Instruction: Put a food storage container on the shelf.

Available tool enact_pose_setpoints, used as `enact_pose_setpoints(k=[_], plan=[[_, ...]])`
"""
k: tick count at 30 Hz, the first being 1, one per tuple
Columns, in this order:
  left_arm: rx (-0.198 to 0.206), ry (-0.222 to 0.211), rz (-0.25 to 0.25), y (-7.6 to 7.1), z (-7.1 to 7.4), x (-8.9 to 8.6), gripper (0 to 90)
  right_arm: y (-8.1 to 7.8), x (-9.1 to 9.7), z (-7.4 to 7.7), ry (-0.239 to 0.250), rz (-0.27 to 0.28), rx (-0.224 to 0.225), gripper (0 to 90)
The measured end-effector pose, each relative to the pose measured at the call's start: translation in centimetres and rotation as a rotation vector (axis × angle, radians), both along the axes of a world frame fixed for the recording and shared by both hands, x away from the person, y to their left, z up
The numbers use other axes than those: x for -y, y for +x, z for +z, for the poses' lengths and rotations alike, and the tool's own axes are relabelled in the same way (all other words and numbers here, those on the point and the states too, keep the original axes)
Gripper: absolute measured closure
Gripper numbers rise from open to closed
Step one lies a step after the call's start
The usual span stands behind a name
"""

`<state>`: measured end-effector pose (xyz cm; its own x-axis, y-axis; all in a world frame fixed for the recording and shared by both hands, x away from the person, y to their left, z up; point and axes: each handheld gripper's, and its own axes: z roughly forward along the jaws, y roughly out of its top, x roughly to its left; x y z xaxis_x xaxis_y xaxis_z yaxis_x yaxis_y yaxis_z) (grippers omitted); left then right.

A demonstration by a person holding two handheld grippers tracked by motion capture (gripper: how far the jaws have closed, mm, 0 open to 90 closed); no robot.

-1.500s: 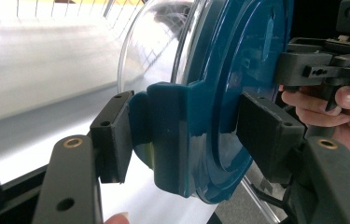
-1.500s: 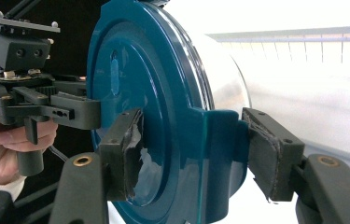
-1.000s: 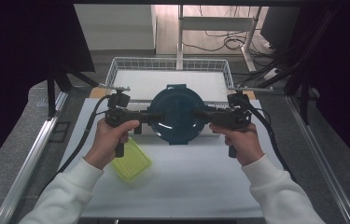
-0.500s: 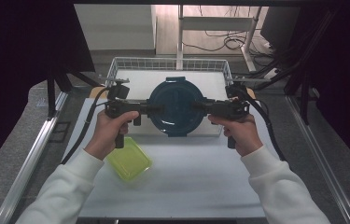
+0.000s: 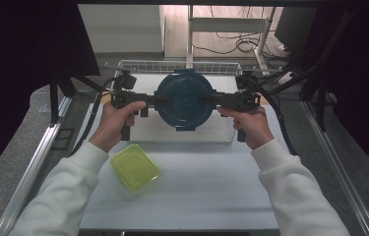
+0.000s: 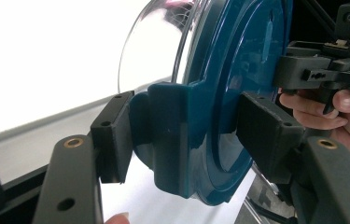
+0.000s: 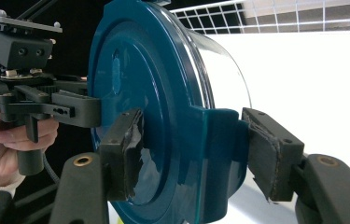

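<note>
Here the round container (image 5: 184,100) hangs clamped between left tongs (image 5: 148,101) and right tongs (image 5: 220,101).

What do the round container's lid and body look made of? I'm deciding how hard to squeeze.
The lid looks like glossy teal plastic, with moulded ridges and soft reflections. The body looks clear, glass or hard plastic; its shine doesn't settle which.

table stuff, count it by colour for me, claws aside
blue: 1, the round container with its lid
yellow-green: 1, the small lid
white: 1, the wire basket
total: 3
</note>
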<state>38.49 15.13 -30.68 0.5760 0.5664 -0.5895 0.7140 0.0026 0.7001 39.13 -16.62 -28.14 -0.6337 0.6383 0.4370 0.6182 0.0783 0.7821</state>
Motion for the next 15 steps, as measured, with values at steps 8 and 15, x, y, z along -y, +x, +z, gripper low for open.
enact_pose_setpoints(k=[8, 15], plan=[[0.008, -0.001, 0.007, 1.9, 0.7, -0.6, 39.3, 2.1, -0.5, 0.5, 0.008, 0.003, -0.003, 40.0], [0.011, 0.005, 0.004, 3.2, 1.2, -0.8, 39.3, 3.5, -0.8, 0.9, 0.011, 0.001, -0.004, 39.9]])
